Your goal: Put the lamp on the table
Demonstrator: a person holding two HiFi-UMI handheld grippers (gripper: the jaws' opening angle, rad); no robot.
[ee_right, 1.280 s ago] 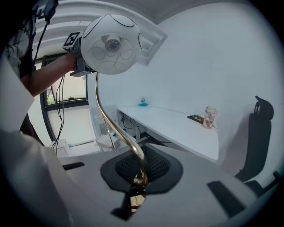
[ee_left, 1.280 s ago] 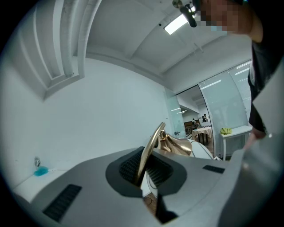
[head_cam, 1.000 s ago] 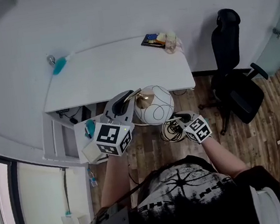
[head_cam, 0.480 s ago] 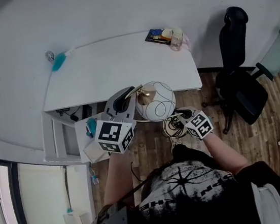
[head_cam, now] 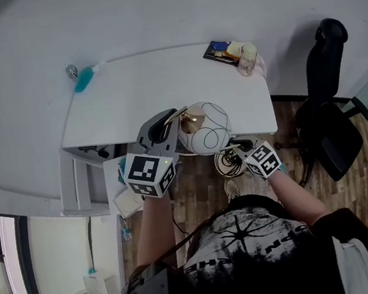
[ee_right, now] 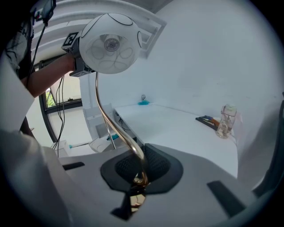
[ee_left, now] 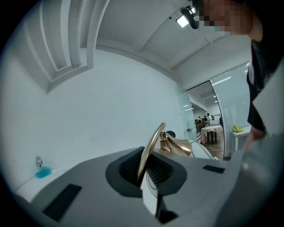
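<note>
Head view has the lamp (head_cam: 205,129) held in the air at the near edge of the worktop (head_cam: 137,95), its round white shade just overlapping that edge and nothing of it resting on the surface yet. The left tool (head_cam: 165,125) is closed on the gold stem close to the shade; its own view shows the stem pinched between the jaws. The right tool (head_cam: 240,149) is closed on the lower end of the same stem, which in the right gripper view curves up from the jaws to the shade. By my reading the lamp has been picked up and brought as far as the worktop. What is left is to carry it over the surface, stand it there and let go with both tools. The middle of the worktop is bare, so little stands in the way. A blue-green brush (head_cam: 84,79) lies at the far left, and a glass jar (head_cam: 247,57) and a dark tray (head_cam: 220,52) sit at the far right corner, all well apart from the lamp. A coil of dark cord (head_cam: 226,164) shows just beside the right tool. I cannot tell whether it hangs or lies on the wood floor (head_cam: 203,187), but it could catch on the near edge. A black chair (head_cam: 331,117) stands off to the right.
</note>
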